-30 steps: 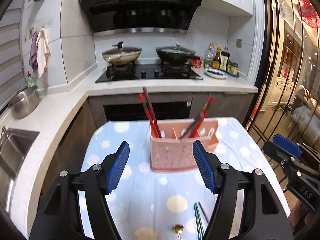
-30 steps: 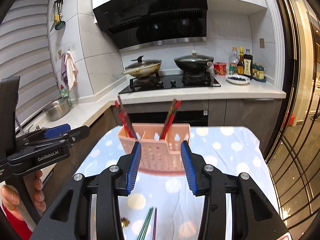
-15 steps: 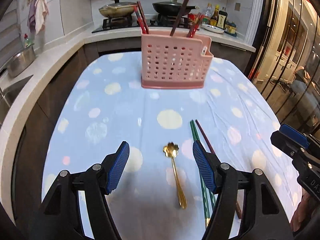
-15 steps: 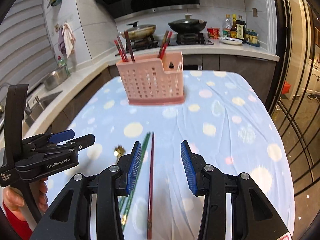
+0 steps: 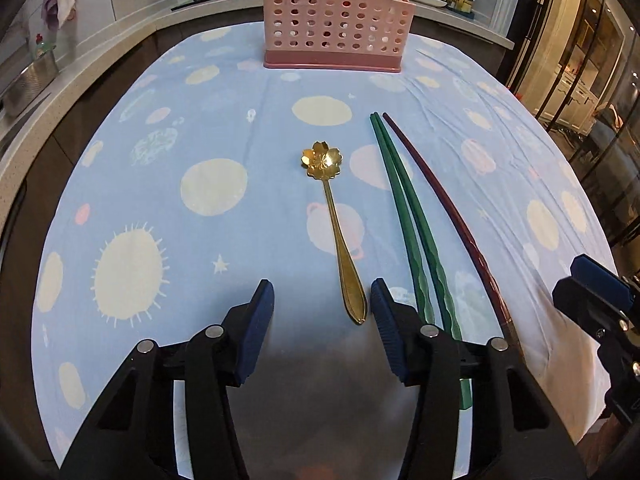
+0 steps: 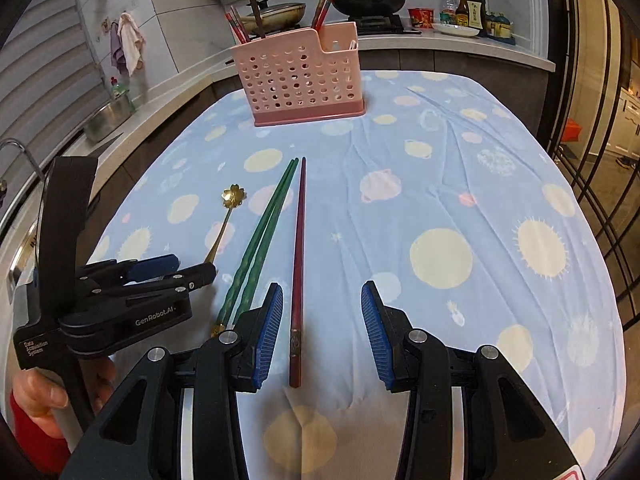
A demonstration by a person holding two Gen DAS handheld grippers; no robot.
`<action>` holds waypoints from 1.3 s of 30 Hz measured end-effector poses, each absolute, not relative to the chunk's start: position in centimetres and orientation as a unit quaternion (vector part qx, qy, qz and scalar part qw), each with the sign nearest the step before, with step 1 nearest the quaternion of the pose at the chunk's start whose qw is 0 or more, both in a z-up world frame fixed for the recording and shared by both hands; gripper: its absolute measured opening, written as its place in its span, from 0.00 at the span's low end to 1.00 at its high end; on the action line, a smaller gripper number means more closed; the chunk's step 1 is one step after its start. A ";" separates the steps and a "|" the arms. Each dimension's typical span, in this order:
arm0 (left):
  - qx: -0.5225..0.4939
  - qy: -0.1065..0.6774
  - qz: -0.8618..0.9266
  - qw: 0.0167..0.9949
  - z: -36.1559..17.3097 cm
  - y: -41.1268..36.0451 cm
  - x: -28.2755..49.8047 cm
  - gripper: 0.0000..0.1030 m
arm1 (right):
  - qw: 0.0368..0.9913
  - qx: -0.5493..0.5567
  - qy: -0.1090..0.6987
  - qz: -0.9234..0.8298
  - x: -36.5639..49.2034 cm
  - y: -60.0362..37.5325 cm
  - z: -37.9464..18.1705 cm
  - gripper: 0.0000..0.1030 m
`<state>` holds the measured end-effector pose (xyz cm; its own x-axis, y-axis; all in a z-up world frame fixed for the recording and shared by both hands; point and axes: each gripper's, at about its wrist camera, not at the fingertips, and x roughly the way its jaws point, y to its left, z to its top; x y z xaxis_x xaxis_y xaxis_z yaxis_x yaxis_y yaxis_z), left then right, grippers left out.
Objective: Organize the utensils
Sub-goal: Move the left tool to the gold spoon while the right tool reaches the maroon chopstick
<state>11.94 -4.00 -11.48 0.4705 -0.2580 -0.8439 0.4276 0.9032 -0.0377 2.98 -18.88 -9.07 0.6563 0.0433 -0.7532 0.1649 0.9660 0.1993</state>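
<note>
Your left claw [image 5: 322, 304] is spread wide and holds nothing. It hangs low over the table [image 5: 208, 128], and the end of the gold spoon [image 5: 334, 224] handle lies between its blue pads, close to the right pad. The spoon's flower-shaped bowl points toward the pink holder [image 5: 336, 16] at the far end of the table. Just right of the spoon lie two green chopsticks [image 5: 404, 200], side by side. Right of those lies one dark red chopstick [image 6: 298, 264]. Your right claw [image 6: 322, 312] is spread wide too, holding nothing, and the thick end of the red chopstick sits between its pads, nearer the left one. More chopsticks [image 6: 244, 20] stand up inside the pink holder.
</note>
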 end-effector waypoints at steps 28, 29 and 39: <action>0.043 0.489 -0.240 0.838 -11.0 -2.0 10.2 0.10 | 0.882 0.109 0.459 -0.006 2.3 -16.7 -12.5 0.18; 0.044 0.488 -0.240 0.838 -11.0 -2.0 10.1 0.10 | 0.882 0.108 0.458 -0.007 2.3 -16.7 -12.5 0.17; 0.042 0.477 -0.243 0.844 -9.7 -1.6 9.4 0.10 | 0.886 0.113 0.449 -0.009 1.7 -17.2 -11.6 0.07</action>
